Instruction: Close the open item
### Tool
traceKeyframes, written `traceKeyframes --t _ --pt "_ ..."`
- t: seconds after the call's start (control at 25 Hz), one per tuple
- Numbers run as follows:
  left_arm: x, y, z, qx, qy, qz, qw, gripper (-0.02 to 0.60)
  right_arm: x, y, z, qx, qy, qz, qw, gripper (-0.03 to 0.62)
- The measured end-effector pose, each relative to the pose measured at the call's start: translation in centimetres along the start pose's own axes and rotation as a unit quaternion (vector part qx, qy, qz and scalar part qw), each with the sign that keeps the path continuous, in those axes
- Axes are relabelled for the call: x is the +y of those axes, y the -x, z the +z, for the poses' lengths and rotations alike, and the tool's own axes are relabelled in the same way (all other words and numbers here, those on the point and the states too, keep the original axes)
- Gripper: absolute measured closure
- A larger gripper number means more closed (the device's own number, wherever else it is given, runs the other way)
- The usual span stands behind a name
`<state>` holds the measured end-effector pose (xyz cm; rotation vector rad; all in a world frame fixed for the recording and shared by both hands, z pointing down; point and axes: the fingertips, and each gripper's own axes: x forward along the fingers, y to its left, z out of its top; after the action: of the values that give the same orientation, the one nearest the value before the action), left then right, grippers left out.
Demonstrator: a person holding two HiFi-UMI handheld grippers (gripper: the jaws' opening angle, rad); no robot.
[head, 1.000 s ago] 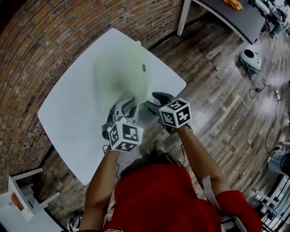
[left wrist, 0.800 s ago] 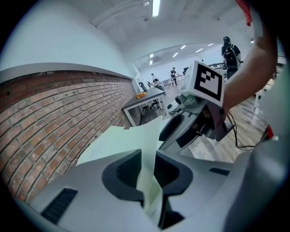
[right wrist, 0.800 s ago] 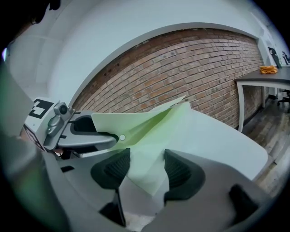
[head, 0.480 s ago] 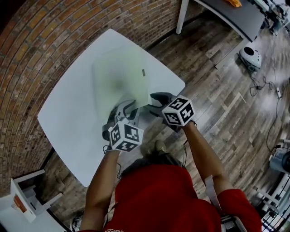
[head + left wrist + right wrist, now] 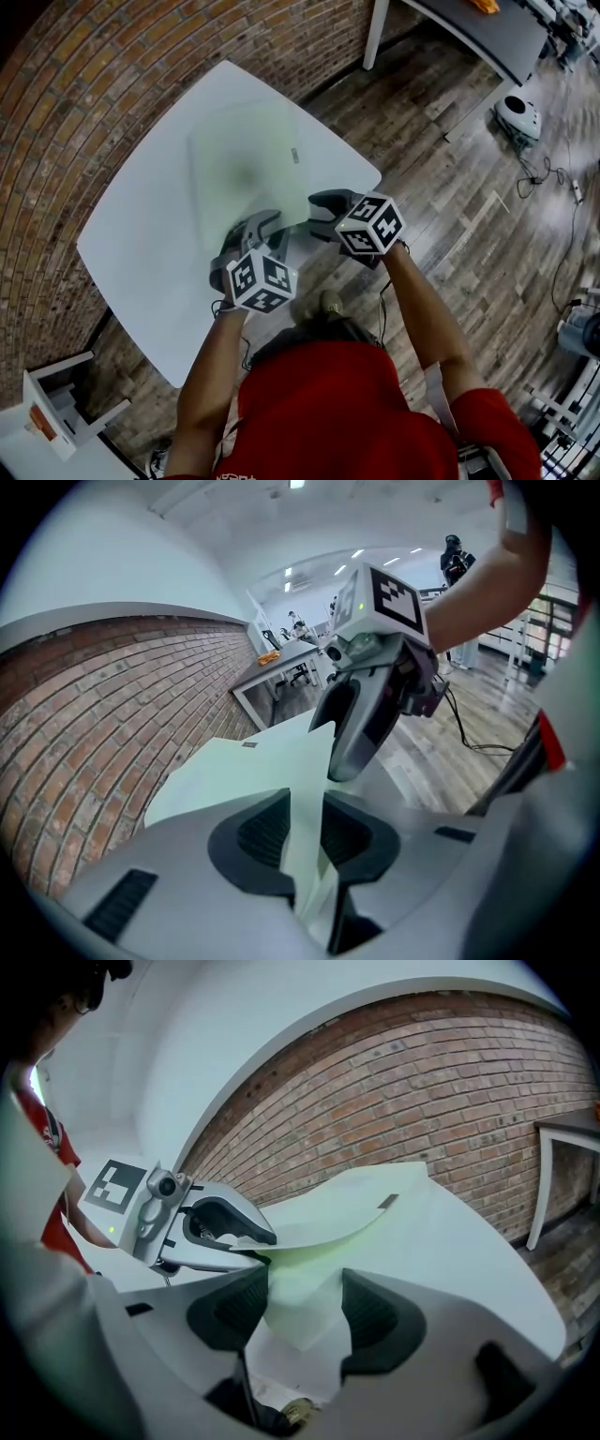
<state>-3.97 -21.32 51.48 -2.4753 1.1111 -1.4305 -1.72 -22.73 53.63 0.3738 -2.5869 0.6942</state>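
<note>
A pale green folder lies on the white table, its top cover bowed slightly upward at the near edge. My left gripper is at that near edge. In the left gripper view the cover runs between my left gripper's pads, pinched in a narrow gap. My right gripper is at the folder's near right corner. In the right gripper view my right gripper is open, and the green corner lies loose between its wide jaws.
The table's near right edge drops to a wooden floor. A brick wall runs along the left. A grey table stands at the back right, a white round device sits on the floor, and a white shelf is at lower left.
The folder's cover has come down and lies flatter on the table. Both grippers have shifted slightly toward the table's far side, the right one a little to the right.
</note>
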Motion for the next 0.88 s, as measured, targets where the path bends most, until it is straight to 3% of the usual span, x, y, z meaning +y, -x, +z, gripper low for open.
traceKeyframes --t 0.28,0.48,0.6,0.88 --pt "-0.2 -0.2 0.2 0.001 0.001 -0.007 1.0000 0.504 0.1 1.2 0.3 0.017 0.019 0.010 1.000 0.366" --pt "-0.3 -0.2 0.2 0.004 -0.008 -0.005 0.9999 0.504 -1.3 3.3 2.0 0.009 0.020 -0.011 1.000 0.367" --pt "-0.3 -0.1 0.3 0.005 -0.011 -0.005 0.9999 0.503 -1.6 3.6 2.7 0.030 0.038 -0.019 0.999 0.367" --pt "-0.5 -0.3 0.5 0.006 -0.021 -0.005 0.9998 0.503 -1.9 3.9 2.7 0.076 0.052 0.021 0.996 0.367"
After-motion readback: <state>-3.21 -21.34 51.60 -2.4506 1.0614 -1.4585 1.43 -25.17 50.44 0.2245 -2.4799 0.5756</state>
